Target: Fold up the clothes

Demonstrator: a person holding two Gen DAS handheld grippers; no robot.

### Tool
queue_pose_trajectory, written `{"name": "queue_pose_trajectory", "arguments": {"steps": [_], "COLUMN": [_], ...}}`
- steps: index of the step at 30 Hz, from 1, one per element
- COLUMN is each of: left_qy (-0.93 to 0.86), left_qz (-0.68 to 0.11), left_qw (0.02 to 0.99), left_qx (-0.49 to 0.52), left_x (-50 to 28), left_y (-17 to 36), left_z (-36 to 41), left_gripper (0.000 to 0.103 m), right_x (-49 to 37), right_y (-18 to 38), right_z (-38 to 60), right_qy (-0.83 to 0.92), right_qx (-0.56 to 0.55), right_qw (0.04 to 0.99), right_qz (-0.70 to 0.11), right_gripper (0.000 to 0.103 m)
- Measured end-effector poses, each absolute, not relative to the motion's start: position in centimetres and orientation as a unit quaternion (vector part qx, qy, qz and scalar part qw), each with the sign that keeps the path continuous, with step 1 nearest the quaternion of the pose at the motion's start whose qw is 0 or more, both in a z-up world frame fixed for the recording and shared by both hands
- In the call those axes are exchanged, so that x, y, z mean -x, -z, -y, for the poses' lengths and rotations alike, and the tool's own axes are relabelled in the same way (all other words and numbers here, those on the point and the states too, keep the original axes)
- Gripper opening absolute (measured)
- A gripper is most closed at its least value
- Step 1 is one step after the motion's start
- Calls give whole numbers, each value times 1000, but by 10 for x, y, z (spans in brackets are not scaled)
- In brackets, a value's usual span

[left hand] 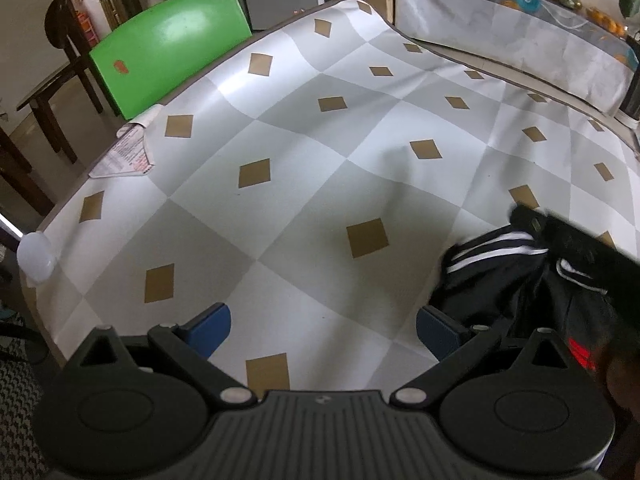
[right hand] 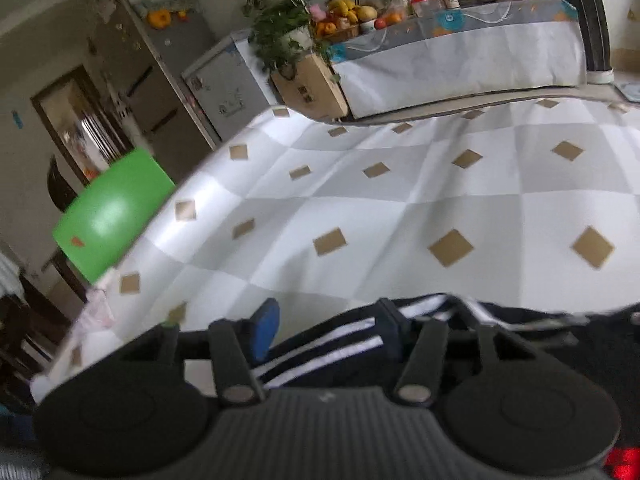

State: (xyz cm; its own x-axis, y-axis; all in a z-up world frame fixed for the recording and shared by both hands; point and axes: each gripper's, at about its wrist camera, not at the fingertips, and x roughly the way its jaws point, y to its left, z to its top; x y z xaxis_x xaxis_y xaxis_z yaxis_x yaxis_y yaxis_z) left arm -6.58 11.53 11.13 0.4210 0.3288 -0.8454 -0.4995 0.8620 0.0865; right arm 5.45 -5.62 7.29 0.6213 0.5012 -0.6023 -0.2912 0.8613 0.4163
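Right gripper [right hand: 326, 330] sitting half open over the black white-striped garment [right hand: 328, 354], striped fabric lying between its fingers, pads not clearly pressing on it. Left gripper [left hand: 323, 330] hanging wide open and holding nothing, above the checkered surface [left hand: 304, 152]. Garment is lying bunched just right of the left gripper, touching its right finger.

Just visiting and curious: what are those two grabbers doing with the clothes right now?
Left gripper open over bare tablecloth. Right gripper fingers apart, striped black garment between them, grip unclear. Nothing in the way.
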Motion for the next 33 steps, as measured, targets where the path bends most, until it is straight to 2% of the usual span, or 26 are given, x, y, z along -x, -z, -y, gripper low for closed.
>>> {"name": "queue_pose_trajectory", "arguments": {"steps": [9,12,16,24,27,29,30,31,33], "left_qy": [-233,-226,-214,-206,-205,-203,-201,-197,-190], "left_qz": [-478,-480,-483,-484,-484,-483,-482,-483,-485], "left_qw": [842,843,846,848,849,850,851,851,853], "left_qx": [88,87,73,64,63,59,57,52,44], "left_x": [66,65,63,63,63,63,63,62,61], "left_y": [-114,-114,-113,-113,-113,-113,-113,-113,-112], "left_z": [-108,-104,-95,-88,-86,-84,-83,-81,-76], "left_gripper": [100,100,100,100,100,100,100,100,100], "right_x": [16,41,63,79,80,82,83,83,85], "right_y": [-61,-53,-43,-33,-24,-23,-22,-23,-23], "right_z": [72,69,66,68,63,59,57,57,58], "right_qy": [-244,-236,-188,-175,-174,-168,-165,-171,-181], "right_qx": [-18,27,77,79,76,79,80,73,51], "right_qw": [858,855,864,862,856,859,861,860,857], "right_qz": [-451,-461,-461,-469,-482,-477,-475,-475,-480], "right_gripper": [56,60,60,59,53,43,32,26,23]}}
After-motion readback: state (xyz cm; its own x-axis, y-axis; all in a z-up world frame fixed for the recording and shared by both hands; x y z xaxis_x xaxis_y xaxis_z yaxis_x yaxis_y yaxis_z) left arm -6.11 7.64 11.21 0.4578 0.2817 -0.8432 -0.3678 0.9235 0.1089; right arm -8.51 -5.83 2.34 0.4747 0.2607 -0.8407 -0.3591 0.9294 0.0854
